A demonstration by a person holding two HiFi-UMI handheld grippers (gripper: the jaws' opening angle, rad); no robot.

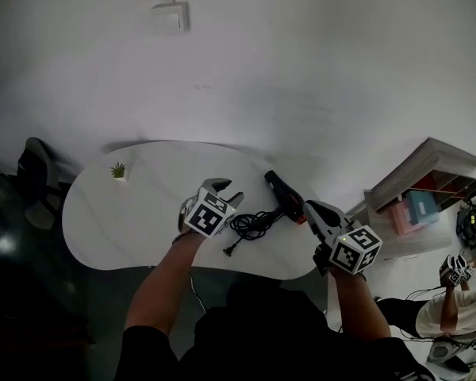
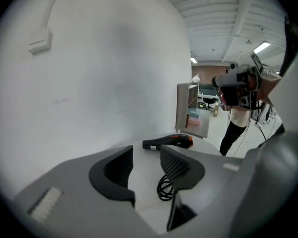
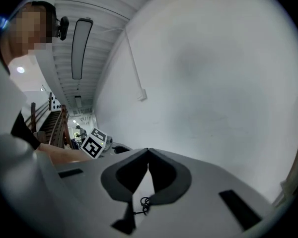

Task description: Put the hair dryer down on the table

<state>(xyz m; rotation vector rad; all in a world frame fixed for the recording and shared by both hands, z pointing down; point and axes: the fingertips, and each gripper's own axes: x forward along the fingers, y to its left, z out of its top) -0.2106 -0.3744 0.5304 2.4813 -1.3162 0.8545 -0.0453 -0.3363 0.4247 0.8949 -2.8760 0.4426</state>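
Note:
The black hair dryer point(image 1: 284, 196) with an orange band lies on its side on the white table point(image 1: 135, 221), with nothing holding it. Its black cord point(image 1: 251, 224) is coiled in front of it, and the plug point(image 1: 230, 250) rests near the table's front edge. My left gripper point(image 1: 224, 188) hovers just left of the cord. In the left gripper view the left gripper point(image 2: 146, 156) is open and empty, with the hair dryer point(image 2: 167, 142) beyond the tips. My right gripper point(image 1: 311, 209) sits by the dryer's orange end. Seen in its own view, the right gripper point(image 3: 148, 151) has its tips touching and nothing between them.
A small potted plant point(image 1: 119, 171) stands at the table's far left. A dark chair point(image 1: 35, 178) is beside the left end. A shelf unit point(image 1: 428, 174) with boxes stands at the right, and another person point(image 1: 454, 302) is beyond it. The white wall is close behind the table.

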